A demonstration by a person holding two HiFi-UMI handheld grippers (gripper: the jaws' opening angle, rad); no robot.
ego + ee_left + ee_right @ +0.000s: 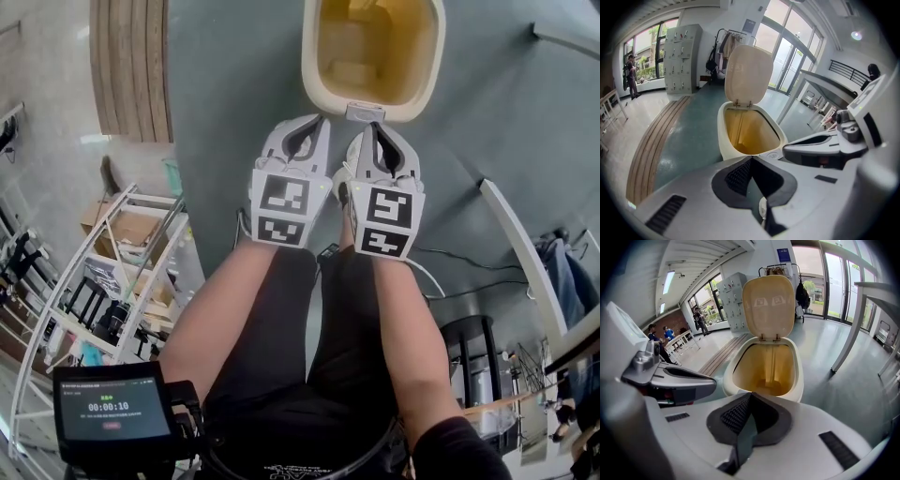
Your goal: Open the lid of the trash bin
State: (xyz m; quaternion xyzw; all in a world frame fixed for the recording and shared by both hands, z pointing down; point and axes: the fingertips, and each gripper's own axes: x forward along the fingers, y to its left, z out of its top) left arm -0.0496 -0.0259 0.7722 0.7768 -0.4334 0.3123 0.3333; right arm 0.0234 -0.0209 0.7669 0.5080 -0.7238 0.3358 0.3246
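Both sets of jaws are pressed together at the tips with nothing between them. Your left gripper [317, 120] and your right gripper [375, 124] hang side by side just short of the trash bin's [314, 80] front rim. They touch neither the rim nor the small grey tab [366, 112] set in it.

Judging by how things lie, the opening is done. The lid [768, 305] stands upright on its hinges at the bin's back edge, and the yellowish inside looks empty. To finish well, hold both tips clear of the rim and the tab, since a knock there might bring the lid forward. Draw straight back from the bin rather than across its mouth. Should the lid need more lift, a closed tip under its front lip would likely do, with no grasp needed.

Little stands in your way. To the bin's left a band of wooden planks [131, 66] runs along the floor. To its right a white slanted post [846, 333] rises, well apart from it. Beyond the bin, lockers [682, 51] and a coat rack [717, 51] stand by the windows, with a person [631, 72] far off.
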